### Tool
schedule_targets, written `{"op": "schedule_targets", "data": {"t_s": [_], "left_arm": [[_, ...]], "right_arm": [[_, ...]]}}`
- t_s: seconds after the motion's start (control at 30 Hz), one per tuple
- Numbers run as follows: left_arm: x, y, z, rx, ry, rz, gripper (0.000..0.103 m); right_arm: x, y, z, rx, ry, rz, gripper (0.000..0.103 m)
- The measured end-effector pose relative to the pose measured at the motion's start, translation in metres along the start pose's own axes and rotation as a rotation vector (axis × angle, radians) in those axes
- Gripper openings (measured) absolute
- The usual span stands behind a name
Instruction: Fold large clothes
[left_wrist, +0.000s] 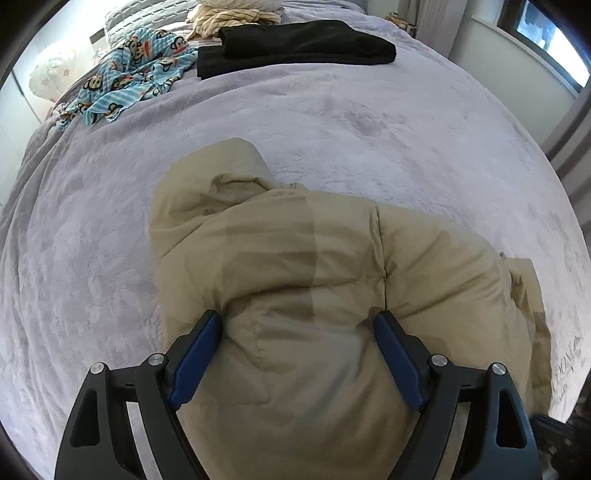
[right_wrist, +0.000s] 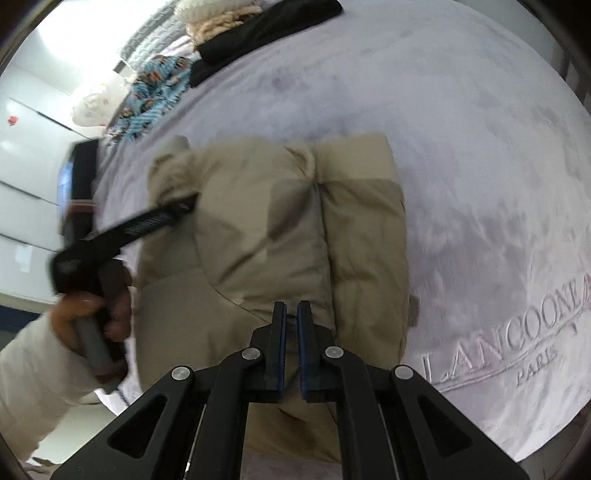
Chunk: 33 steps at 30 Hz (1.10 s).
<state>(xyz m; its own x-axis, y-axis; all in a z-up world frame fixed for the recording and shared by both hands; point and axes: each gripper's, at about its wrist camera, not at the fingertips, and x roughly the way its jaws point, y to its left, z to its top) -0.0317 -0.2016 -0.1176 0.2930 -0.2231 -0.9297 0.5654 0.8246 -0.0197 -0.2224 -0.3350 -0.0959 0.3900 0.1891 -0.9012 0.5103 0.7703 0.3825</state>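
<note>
- The padded tan coat (left_wrist: 295, 266) lies bunched on the bed (left_wrist: 369, 129), near the edge closest to you, partly doubled over with its hood toward the pillows; in the right wrist view it shows two thick lobes with a deep crease between them
- Risk, springing back: the filling looks lofty, so a fold you let go of may puff up and open again unless you press it flat
- Risk, a shallow pinch: a bite on the slippery outer cloth alone would probably let the layers beneath slide and skew the fold
- Risk, sliding off: the coat sits close to the bed edge, so a pull toward you could drag it over
- Risk, collision: your two tools work close over the same bundle, and a fast sweep could knock one into the other
- Left hand-held gripper (left_wrist: 297, 321): its jaws stand wide, straddling a puffed ridge of the coat; the blue pads (left_wrist: 195, 362) flank the cloth and may brush it, but do not squeeze it, so nothing is held
- Right hand-held gripper (right_wrist: 291, 314): its jaws are nearly together with only a thin slit between them, and no cloth is seen in that slit; it hangs over the near end of the coat, carrying nothing
- Folded dark clothes (left_wrist: 295, 48) and a patterned blue cloth (left_wrist: 129, 74) lie well apart at the far side of the bed
</note>
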Motion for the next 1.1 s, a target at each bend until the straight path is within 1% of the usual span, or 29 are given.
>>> {"op": "schedule_targets", "data": {"t_s": [0.13, 0.33, 0.47, 0.53, 0.63, 0.67, 0.7, 0.77, 0.8, 0.83, 0.87, 0.9, 0.93, 1.0, 1.07, 1.1], "left_arm": [[-0.024, 0.015, -0.009, 0.009, 0.009, -0.016, 0.085], [-0.056, 0.045, -0.037, -0.03, 0.039, -0.044, 0.085], [-0.059, 0.057, -0.061, -0.047, 0.088, -0.046, 0.085], [-0.054, 0.061, -0.073, -0.061, 0.127, -0.046, 0.085], [-0.053, 0.067, -0.082, -0.1, 0.135, -0.063, 0.085], [-0.053, 0.067, -0.083, -0.102, 0.133, -0.066, 0.088], [-0.053, 0.068, -0.083, -0.105, 0.134, -0.065, 0.103], [-0.051, 0.071, -0.082, -0.114, 0.134, -0.066, 0.103], [-0.05, 0.072, -0.082, -0.119, 0.138, -0.074, 0.103], [-0.049, 0.073, -0.082, -0.124, 0.143, -0.08, 0.103], [-0.047, 0.076, -0.081, -0.131, 0.148, -0.086, 0.103], [-0.046, 0.078, -0.081, -0.141, 0.153, -0.097, 0.103], [-0.044, 0.079, -0.081, -0.15, 0.158, -0.107, 0.103], [-0.042, 0.081, -0.078, -0.16, 0.165, -0.124, 0.103], [-0.038, 0.083, -0.077, -0.167, 0.175, -0.139, 0.103], [-0.035, 0.084, -0.076, -0.171, 0.181, -0.145, 0.103]], "right_arm": [[0.014, -0.002, 0.001, -0.002, 0.014, -0.026, 0.006], [0.022, -0.001, 0.002, 0.006, 0.025, -0.044, 0.006], [0.026, 0.0, 0.003, 0.017, 0.036, -0.058, 0.006], [0.026, 0.002, 0.003, 0.016, 0.042, -0.068, 0.006], [0.022, 0.005, 0.007, 0.017, 0.063, -0.072, 0.006], [0.019, 0.005, 0.009, 0.019, 0.067, -0.069, 0.006], [0.015, 0.005, 0.012, 0.022, 0.068, -0.061, 0.007], [0.006, 0.003, 0.017, 0.029, 0.062, -0.058, 0.007], [0.003, 0.002, 0.019, 0.031, 0.058, -0.064, 0.015], [-0.001, -0.001, 0.021, 0.034, 0.052, -0.07, 0.029], [-0.003, -0.002, 0.022, 0.038, 0.047, -0.072, 0.037], [-0.007, -0.006, 0.024, 0.046, 0.034, -0.071, 0.055], [-0.009, -0.008, 0.026, 0.05, 0.026, -0.068, 0.063], [-0.011, -0.015, 0.03, 0.057, 0.02, -0.073, 0.065], [-0.006, -0.024, 0.036, 0.058, 0.03, -0.062, 0.073], [-0.003, -0.027, 0.038, 0.054, 0.041, -0.046, 0.086]]}}
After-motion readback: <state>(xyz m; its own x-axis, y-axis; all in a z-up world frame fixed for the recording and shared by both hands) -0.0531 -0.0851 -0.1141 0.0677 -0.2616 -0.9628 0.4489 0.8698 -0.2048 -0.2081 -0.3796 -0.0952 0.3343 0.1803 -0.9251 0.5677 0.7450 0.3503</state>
